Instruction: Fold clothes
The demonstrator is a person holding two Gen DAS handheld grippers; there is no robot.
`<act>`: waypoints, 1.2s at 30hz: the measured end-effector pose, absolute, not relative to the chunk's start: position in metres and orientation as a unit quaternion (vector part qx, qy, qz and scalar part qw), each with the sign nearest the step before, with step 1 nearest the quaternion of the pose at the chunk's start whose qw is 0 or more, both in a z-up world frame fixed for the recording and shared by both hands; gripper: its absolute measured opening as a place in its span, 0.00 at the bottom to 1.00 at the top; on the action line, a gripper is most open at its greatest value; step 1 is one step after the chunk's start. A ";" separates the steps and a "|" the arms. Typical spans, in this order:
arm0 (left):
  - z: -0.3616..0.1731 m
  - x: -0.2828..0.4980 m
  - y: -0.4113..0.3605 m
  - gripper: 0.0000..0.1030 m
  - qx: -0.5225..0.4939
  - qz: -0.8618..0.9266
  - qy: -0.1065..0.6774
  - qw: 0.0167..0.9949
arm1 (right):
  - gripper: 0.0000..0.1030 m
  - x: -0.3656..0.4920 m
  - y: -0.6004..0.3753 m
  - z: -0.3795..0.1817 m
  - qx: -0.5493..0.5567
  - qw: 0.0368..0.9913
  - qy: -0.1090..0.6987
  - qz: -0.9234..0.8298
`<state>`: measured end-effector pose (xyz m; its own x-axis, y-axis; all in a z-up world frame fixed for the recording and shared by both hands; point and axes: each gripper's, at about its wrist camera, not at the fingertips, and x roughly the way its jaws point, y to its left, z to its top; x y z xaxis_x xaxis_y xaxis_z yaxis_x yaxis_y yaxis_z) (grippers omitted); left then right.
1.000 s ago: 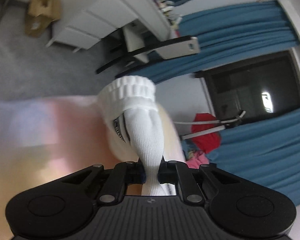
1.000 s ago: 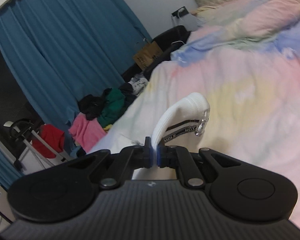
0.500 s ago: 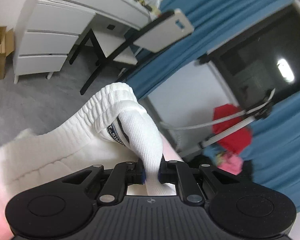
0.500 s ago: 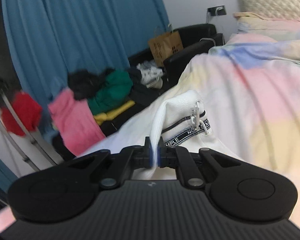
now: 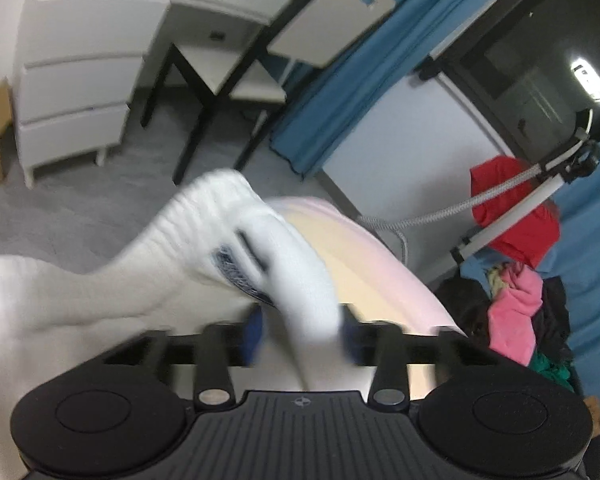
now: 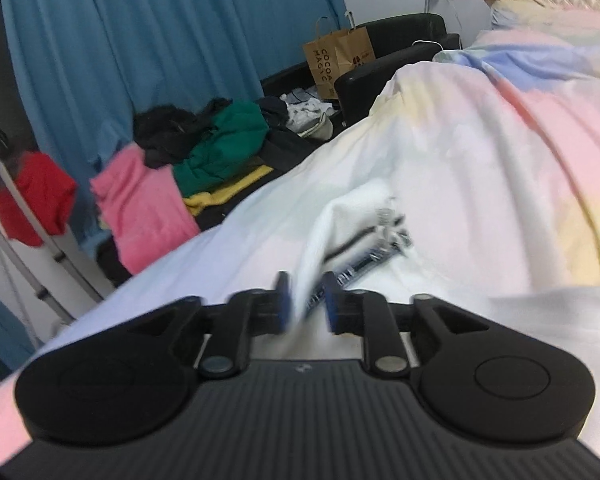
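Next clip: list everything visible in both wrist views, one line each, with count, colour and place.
white garment: one, white with a dark printed band, on the bed between both claws
bedspread: one, pastel pink, yellow and blue, on the bed
curtains: blue, along the wall
clothes pile: pink, green, yellow, black, beside the bed
red garment: one, on a stand
paper bags: two, brown, on a black seat
drawers: one white unit, on the grey floor
chair: one, black frame
left claw: black, open, garment between
right claw: black, open, garment between
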<state>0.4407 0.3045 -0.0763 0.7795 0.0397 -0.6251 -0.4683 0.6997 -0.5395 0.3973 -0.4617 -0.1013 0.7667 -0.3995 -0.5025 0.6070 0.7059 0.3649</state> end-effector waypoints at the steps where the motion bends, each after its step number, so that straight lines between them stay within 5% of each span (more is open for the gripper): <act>1: -0.071 0.425 0.307 0.62 -0.358 0.138 0.288 0.877 | 0.42 0.385 -0.460 -0.097 0.273 0.903 0.189 -0.273; 3: -0.064 0.390 0.308 0.67 -0.352 0.127 0.260 0.890 | 0.47 0.348 -0.449 -0.096 0.310 0.908 0.149 -0.240; 5: -0.062 0.348 0.304 0.78 -0.339 0.122 0.225 0.905 | 0.70 0.309 -0.436 -0.101 0.363 0.902 0.118 -0.201; 12: -0.093 0.226 0.305 0.78 -0.460 0.142 0.169 0.860 | 0.71 0.228 -0.399 -0.137 0.447 0.864 0.175 -0.154; 18: -0.130 0.229 0.321 0.76 -0.545 0.113 0.248 0.793 | 0.71 0.226 -0.404 -0.157 0.510 0.817 0.230 -0.137; 25: -0.159 0.269 0.320 0.61 -0.552 0.086 0.195 0.806 | 0.70 0.253 -0.429 -0.177 0.510 0.828 0.175 -0.151; 27: -0.163 0.281 0.318 0.55 -0.552 0.099 0.180 0.808 | 0.66 0.263 -0.442 -0.179 0.506 0.832 0.157 -0.165; 28: -0.164 0.282 0.319 0.52 -0.552 0.098 0.178 0.808 | 0.57 0.267 -0.449 -0.180 0.509 0.830 0.146 -0.175; 30: -0.166 0.282 0.322 0.29 -0.555 0.094 0.175 0.808 | 0.39 0.271 -0.460 -0.186 0.527 0.819 0.127 -0.188; 31: -0.167 0.283 0.323 0.28 -0.556 0.092 0.174 0.808 | 0.21 0.272 -0.466 -0.190 0.535 0.814 0.117 -0.194; 36: -0.162 0.275 0.331 0.18 -0.550 0.078 0.175 0.813 | 0.14 0.273 -0.463 -0.186 0.517 0.823 0.100 -0.214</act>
<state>0.2746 0.3310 -0.1621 0.9268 -0.0655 -0.3699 -0.3191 0.3822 -0.8672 0.2726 -0.4633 -0.1859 0.8885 -0.2483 -0.3859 0.4554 0.3739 0.8080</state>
